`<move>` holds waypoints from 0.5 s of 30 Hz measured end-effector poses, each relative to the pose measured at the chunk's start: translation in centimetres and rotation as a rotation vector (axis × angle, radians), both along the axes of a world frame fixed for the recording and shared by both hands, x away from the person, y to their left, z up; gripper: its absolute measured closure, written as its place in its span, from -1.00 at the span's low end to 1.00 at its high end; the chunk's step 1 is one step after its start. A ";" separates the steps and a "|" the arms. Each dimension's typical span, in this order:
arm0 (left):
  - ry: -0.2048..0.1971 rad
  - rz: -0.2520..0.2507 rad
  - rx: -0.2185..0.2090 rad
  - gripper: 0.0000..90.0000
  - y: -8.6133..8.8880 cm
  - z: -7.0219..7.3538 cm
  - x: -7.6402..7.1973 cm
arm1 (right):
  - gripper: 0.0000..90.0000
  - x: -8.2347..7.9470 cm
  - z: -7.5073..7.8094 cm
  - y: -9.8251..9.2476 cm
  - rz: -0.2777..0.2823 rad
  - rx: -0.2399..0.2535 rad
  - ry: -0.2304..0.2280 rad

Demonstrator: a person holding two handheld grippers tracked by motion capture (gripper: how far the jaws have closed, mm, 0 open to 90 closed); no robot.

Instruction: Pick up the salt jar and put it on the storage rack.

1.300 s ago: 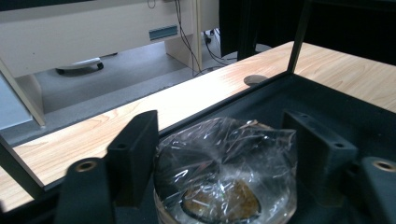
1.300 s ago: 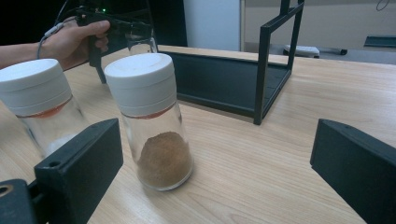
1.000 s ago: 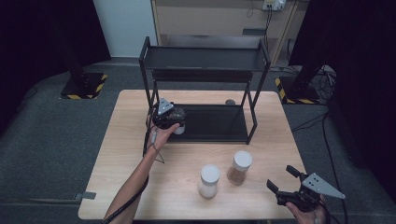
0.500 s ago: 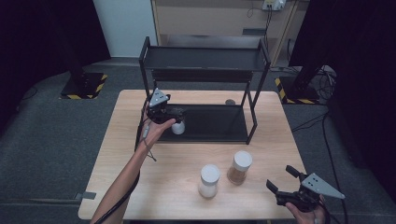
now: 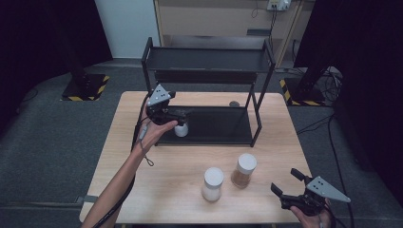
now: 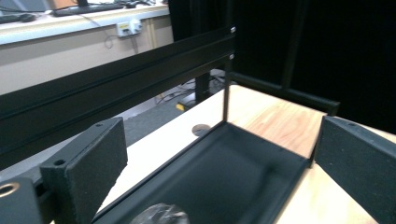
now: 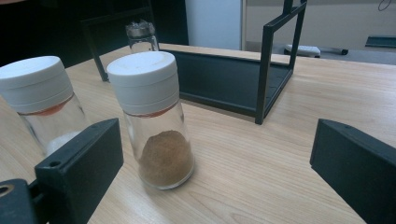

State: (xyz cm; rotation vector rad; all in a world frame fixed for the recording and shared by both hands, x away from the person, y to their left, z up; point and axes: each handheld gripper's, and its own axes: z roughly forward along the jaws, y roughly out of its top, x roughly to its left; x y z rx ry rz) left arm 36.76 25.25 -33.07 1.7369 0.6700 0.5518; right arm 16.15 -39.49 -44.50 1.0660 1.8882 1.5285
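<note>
In the high view, a black two-tier rack (image 5: 209,71) stands at the far half of the wooden table (image 5: 119,156). A small clear jar (image 5: 181,129) stands upright on the rack's lower tray, at its left front corner, long axis vertical. The left gripper (image 5: 183,113) hangs just above the jar, largely covering it; its jaws have just been opening and now stand spread with nothing between them. In front of the rack stand two white-capped jars, one with white contents (image 5: 212,184) and one with brown powder (image 5: 244,170), close together but apart. The right gripper (image 5: 284,183) sits to the right of them, near the table's front edge, jaws spread and empty.

In the left gripper view, the spread jaws frame the rack's lower tray (image 6: 224,163); the small jar's top (image 6: 159,215) is cut off at the bottom edge and blurred.

In the right gripper view, the brown-powder jar (image 7: 156,116) stands upright between the open jaws' lines, untouched; the white-contents jar (image 7: 44,100) is partly hidden behind the left jaw. The small jar (image 7: 141,36) stands far back by the rack's post.
</note>
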 end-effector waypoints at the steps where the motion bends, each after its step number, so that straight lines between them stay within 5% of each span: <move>1: -0.007 -0.006 -0.001 -0.97 0.0 0.2 -0.2 | -0.93 0.0 0.0 0.0 -0.001 0.000 0.000; 15: -0.053 -0.120 -0.006 -0.97 0.8 2.2 -3.6 | -0.93 0.0 0.0 0.1 0.000 -0.004 -0.001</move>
